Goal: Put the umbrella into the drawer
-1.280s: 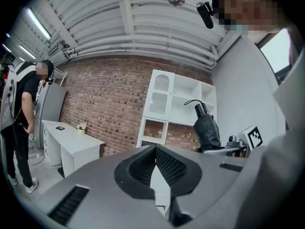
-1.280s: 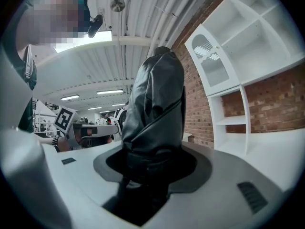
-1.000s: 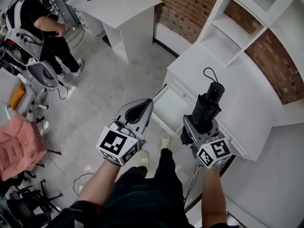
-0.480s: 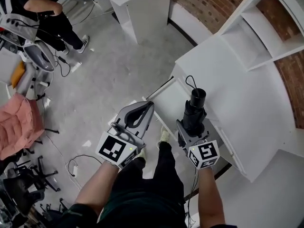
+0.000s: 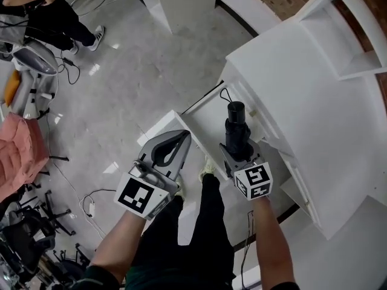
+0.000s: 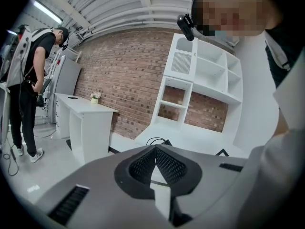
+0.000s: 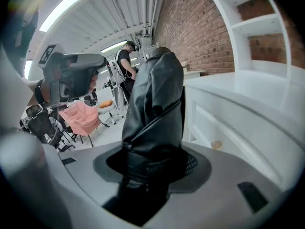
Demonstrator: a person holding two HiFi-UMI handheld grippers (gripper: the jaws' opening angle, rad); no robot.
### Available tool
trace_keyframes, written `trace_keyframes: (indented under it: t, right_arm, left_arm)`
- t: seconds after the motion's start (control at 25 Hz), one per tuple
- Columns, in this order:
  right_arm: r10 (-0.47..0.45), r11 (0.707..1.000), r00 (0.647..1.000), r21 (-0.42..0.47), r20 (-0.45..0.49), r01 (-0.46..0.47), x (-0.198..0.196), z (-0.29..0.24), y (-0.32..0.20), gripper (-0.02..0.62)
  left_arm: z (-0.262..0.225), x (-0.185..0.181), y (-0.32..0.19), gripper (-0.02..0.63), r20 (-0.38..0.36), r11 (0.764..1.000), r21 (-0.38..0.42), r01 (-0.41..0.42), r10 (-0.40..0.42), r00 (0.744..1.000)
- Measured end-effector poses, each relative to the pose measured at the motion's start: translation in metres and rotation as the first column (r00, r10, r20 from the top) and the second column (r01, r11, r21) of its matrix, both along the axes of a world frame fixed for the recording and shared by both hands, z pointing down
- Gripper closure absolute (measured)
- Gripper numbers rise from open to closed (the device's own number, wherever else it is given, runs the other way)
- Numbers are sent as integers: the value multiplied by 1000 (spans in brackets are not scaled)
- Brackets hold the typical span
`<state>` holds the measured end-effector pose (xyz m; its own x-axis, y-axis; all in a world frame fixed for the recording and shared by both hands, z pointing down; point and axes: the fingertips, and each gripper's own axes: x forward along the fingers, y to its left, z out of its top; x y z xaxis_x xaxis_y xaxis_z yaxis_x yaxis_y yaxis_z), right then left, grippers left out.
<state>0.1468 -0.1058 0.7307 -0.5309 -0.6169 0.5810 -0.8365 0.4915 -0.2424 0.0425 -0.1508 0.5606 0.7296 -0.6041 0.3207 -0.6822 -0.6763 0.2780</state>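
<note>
Umbrella (image 5: 236, 125), one, sits in right tool (image 5: 236, 153); left tool (image 5: 183, 136) empty; one drawer (image 5: 201, 118).

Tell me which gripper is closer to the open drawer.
Right. The right gripper, shut on the umbrella, hangs over the drawer's inside. The left gripper, shut and empty, is off toward the drawer's front edge.

Head view looks steeply down; both gripper views face the shelving (image 6: 205, 75).
</note>
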Motion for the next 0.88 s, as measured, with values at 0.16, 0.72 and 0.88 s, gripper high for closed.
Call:
trace_keyframes:
  t: [0.16,0.72,0.88]
  right_arm:
    - [-50,998,998,-49,-32,48,-3,65,-8,380]
    - [-109,951,993,-296,-47,90,-25,235,0,380]
    - [-60,912,998,-407,-20,46,-30,276,8,380]
  left_arm:
    - [48,5,-8,600,17,1000,-16,-2,2,1000]
    - [133,-6,-23,600,19,997,-72,25,-24,1000]
    - [151,-11,-23,600,14,997,-82,17,-16,1000]
